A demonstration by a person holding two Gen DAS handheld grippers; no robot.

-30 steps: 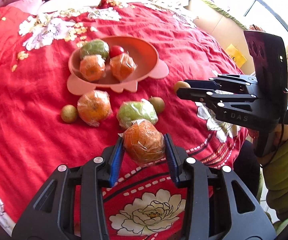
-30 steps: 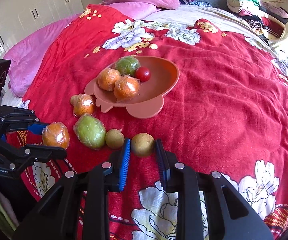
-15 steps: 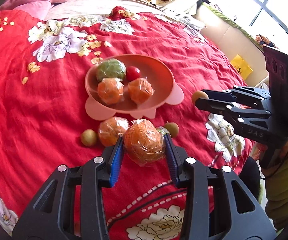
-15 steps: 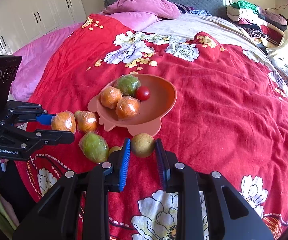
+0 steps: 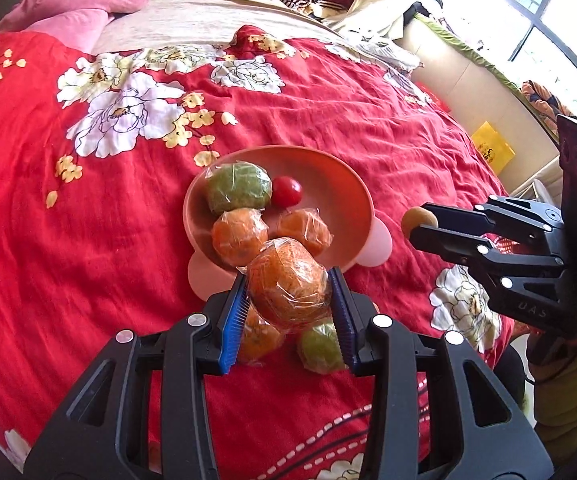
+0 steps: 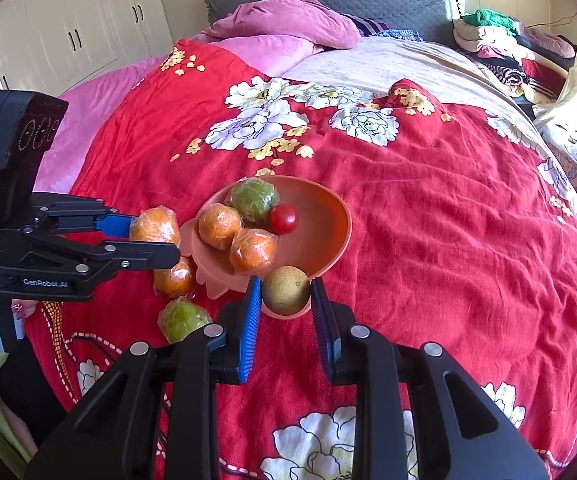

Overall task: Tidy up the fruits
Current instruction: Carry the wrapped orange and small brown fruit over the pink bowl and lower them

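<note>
Your left gripper (image 5: 288, 292) is pinching a wrapped orange (image 5: 286, 284) btwn its blue pads, held in the air just short of the near rim of the pink bowl (image 5: 336, 196); your right gripper (image 6: 284, 300) is clamped on a small brown fruit (image 6: 286, 290), also airborne, at the bowl's near edge on the other side. Bowl sits on the red bedspread (image 5: 88, 240) and already holds a wrapped green fruit (image 5: 238, 190), a cherry tomato (image 5: 286, 191) and two wrapped oranges (image 5: 239, 236), all bunched toward the near-left part, so the bare floor is at the far right. Judging by that, aim the orange w/ the left past the two oranges rather than on top of them, or it'll likely roll back out over the low rim. Bring the brown fruit in w/ the right on the bare right side, low, near the tomato. Go one hand at a time so the tools don't meet over the bowl. Lower till the fruit touches before you let go; the plastic wrap looks slippery and round fruit on a sloped wall prob rolls. Soft bed means the bowl may tip if you press a rim. One more wrapped orange (image 6: 174, 278) and a green fruit (image 6: 182, 316) wait on the spread beside the bowl for the next trip
</note>
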